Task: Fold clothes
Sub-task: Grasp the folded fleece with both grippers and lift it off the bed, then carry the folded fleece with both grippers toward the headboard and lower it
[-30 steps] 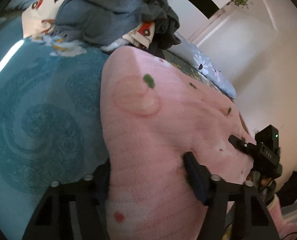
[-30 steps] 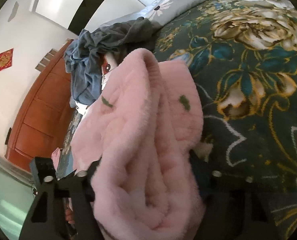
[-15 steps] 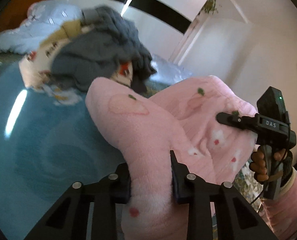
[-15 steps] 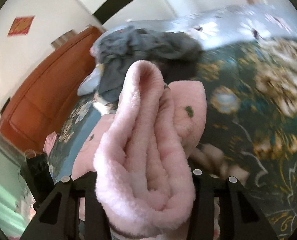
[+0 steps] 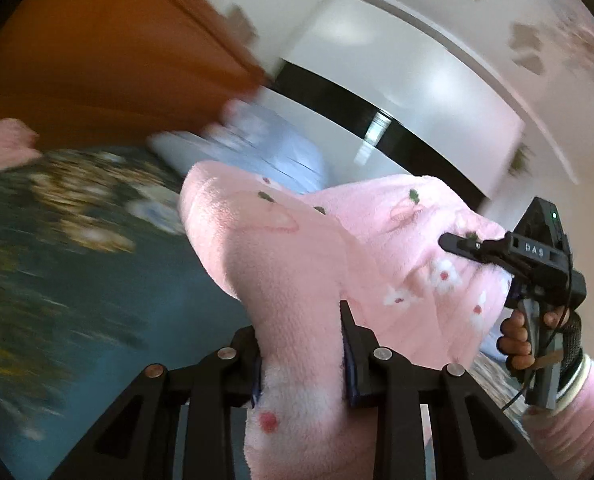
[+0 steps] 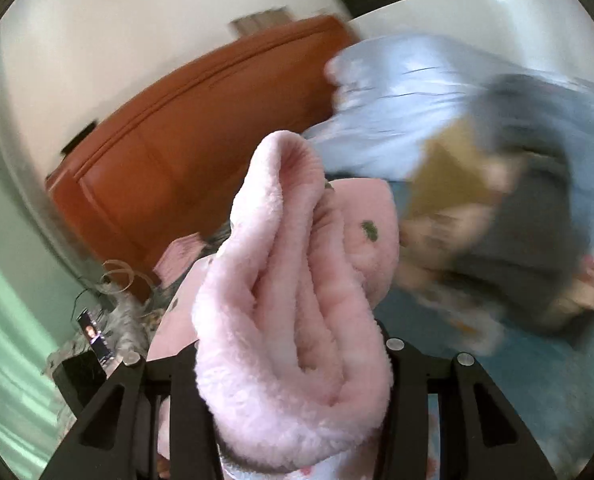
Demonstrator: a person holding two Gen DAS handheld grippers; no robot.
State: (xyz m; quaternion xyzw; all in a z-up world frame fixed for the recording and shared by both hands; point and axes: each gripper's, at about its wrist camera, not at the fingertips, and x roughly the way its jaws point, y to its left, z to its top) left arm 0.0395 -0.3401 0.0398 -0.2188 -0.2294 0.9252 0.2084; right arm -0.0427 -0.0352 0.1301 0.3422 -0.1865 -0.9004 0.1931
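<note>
A fluffy pink garment (image 5: 297, 264) with small flower and strawberry prints hangs in the air between both grippers. My left gripper (image 5: 301, 356) is shut on one bunched end of it. My right gripper (image 6: 293, 364) is shut on a thick folded wad of the same pink garment (image 6: 297, 280). In the left wrist view the right gripper (image 5: 469, 246) shows at the right, held by a hand, clamped on the garment's far edge. The garment is lifted above the bed.
A bed with a dark teal floral cover (image 5: 77, 280) lies below. A pile of grey and blue clothes (image 6: 537, 200) and a light blue pillow (image 6: 397, 96) sit at its head. An orange-brown wooden headboard (image 6: 169, 140) stands behind. Clutter (image 6: 97, 332) lies at lower left.
Both grippers have lifted the pink garment off the bed and swung up; the views now face the headboard and wall. Both stay shut on the garment.
</note>
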